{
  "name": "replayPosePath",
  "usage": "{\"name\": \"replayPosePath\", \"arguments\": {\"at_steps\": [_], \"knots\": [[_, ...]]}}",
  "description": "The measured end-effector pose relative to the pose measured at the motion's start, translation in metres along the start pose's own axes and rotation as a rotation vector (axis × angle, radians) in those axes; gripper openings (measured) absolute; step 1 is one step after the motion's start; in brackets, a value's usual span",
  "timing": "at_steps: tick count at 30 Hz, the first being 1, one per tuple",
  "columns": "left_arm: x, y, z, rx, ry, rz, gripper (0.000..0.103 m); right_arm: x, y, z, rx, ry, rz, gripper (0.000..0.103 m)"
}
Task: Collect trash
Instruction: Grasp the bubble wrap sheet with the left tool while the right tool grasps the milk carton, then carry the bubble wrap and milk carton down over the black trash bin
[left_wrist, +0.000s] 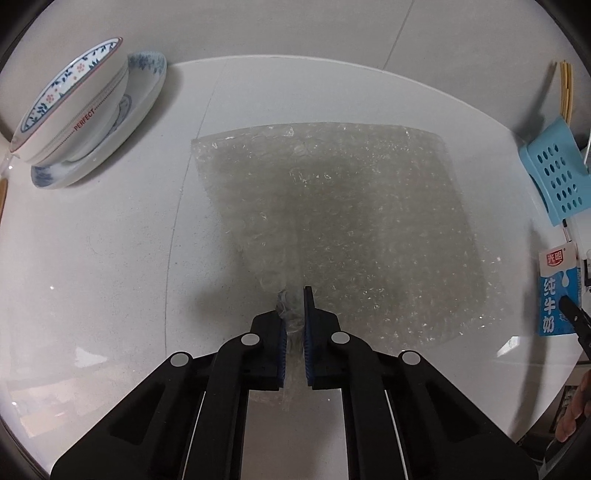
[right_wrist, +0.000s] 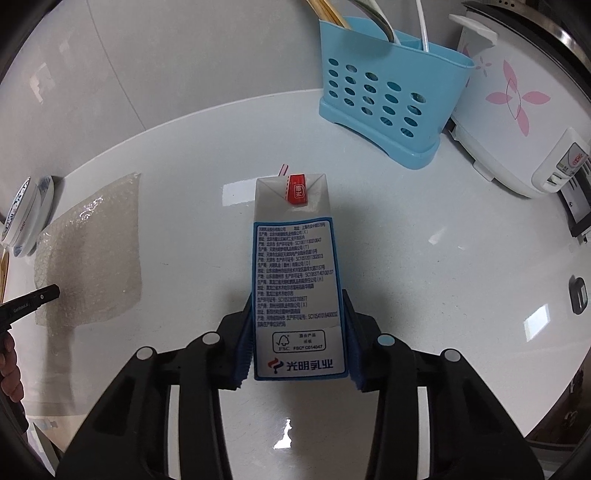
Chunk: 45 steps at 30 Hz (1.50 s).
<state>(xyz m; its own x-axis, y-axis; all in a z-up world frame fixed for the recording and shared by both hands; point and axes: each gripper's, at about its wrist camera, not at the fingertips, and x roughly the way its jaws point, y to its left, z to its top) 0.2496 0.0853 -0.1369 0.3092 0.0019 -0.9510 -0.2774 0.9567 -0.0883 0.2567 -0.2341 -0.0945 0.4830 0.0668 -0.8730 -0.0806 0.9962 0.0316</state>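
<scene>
The white table (left_wrist: 110, 258) carries everything. At centre frame in the left view lies a bubble wrap sheet (left_wrist: 332, 206), flat, its near edge bunched up where the left tool (left_wrist: 294, 325) is clenched on it, likely to peel it off. In the right view, the right tool (right_wrist: 299, 332) grasps the milk carton (right_wrist: 295, 266) by its sides, low centre, probably for lifting as trash.

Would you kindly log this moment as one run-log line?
left gripper: shut on bubble wrap edge | right gripper: shut on milk carton | both on counter | step: picking up trash
</scene>
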Motion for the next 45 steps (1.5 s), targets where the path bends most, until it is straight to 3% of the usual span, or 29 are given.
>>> {"name": "replayPosePath", "arguments": {"at_steps": [24,45], "knots": [[-0.102,-0.006,-0.025,-0.009,-0.126,-0.129,0.006,-0.075,0.010,-0.021,0.006,-0.112,0.060,0.038],[-0.180,-0.033,-0.114,0.020,-0.191,-0.183,0.006,-0.175,0.013,-0.079,-0.023,-0.242,0.153,0.038]]}}
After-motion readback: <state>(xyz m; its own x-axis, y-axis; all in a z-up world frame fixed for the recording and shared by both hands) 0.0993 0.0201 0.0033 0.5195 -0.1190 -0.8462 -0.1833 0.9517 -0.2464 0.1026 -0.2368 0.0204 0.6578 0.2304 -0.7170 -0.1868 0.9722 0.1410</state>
